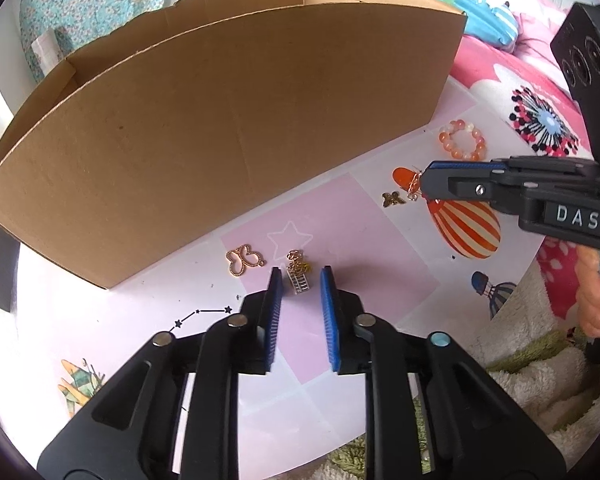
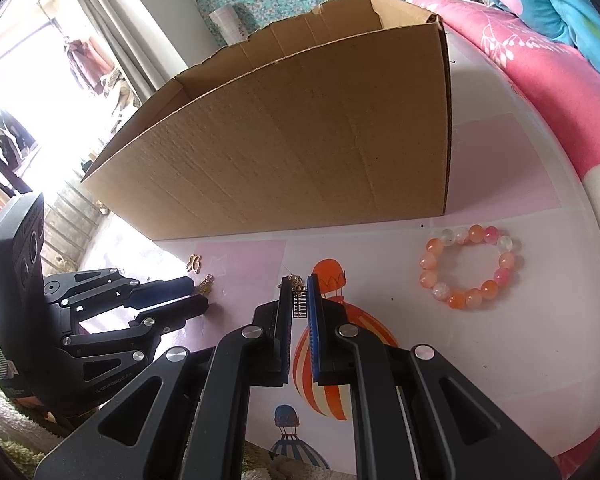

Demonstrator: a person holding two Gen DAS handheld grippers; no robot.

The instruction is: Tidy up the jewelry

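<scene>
While a pink balloon-printed mat (image 1: 340, 216) is covering the surface beside a cardboard box (image 1: 228, 128), bedding is piling behind. The left gripper (image 1: 300, 280) is standing spread around a small charm (image 1: 299, 276); the right gripper (image 2: 299, 292), lettered "DAS", is pinching a chain piece (image 2: 299, 305).

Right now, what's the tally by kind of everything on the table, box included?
Ladder earrings: 2
Butterfly pendant: 1
Bead bracelet: 1
Cardboard box: 1
Total: 5
</scene>
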